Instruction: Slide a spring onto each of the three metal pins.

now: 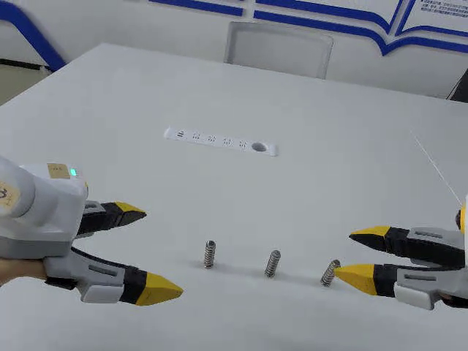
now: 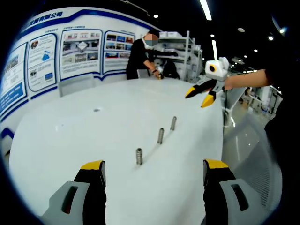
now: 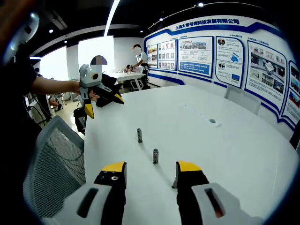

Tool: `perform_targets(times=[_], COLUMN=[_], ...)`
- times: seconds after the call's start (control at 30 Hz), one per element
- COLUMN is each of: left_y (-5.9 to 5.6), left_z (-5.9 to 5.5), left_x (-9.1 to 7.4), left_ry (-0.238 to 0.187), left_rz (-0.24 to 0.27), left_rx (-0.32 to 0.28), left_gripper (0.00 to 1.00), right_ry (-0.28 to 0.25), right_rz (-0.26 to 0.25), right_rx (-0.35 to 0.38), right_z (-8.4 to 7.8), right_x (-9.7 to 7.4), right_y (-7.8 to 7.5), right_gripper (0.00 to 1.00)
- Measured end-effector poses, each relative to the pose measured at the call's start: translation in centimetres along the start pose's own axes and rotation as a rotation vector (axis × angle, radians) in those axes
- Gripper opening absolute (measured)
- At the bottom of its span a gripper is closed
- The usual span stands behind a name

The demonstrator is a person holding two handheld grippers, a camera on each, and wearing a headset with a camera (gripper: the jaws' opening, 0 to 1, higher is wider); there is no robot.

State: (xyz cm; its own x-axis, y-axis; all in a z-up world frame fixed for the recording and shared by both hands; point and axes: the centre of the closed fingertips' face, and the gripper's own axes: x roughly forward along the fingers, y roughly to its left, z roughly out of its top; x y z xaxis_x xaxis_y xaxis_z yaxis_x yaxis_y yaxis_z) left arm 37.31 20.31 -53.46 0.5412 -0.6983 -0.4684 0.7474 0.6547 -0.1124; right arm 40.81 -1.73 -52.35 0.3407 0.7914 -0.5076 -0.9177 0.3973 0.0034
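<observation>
Three small coiled springs stand in a row on the white table (image 1: 329, 146): the left spring (image 1: 210, 254), the middle spring (image 1: 273, 263) and the right spring (image 1: 330, 272), which leans. Each looks threaded on a thin metal pin, though the pins are mostly hidden. My left gripper (image 1: 150, 250) is open, to the left of the row and clear of it. My right gripper (image 1: 347, 254) is open, its lower fingertip right beside the leaning spring. The row also recedes between the open jaws in the left gripper view (image 2: 160, 136) and in the right gripper view (image 3: 155, 156).
A white power strip (image 1: 219, 140) lies flat in the table's middle. A grey chair (image 1: 278, 47) stands at the far edge, and a mesh chair (image 3: 51, 154) at the near side. People stand at a far bench (image 2: 145, 56).
</observation>
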Motion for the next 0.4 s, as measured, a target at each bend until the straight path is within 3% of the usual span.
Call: perform_targets(times=[0.07, 0.17, 0.4], left_y=[-0.2, -0.2, -0.6], left_z=[0.9, 1.6, 1.3], left_x=[0.0, 0.1, -0.1], left_ry=[-0.039, -0.05, -0.008], left_rz=[-0.003, 0.005, -0.021], left_rx=[-0.008, -0.015, -0.004], left_gripper=[0.87, 0.88, 0.95], right_ry=[0.018, 0.034, 0.043], right_rz=[0.003, -0.007, -0.031], right_rx=[-0.002, 0.003, -0.004], right_z=[-0.7, -1.6, -2.1], right_x=[-0.6, -1.5, -2.7], right_y=[0.0, -0.4, -0.6], right_gripper=[0.46, 0.48, 0.54])
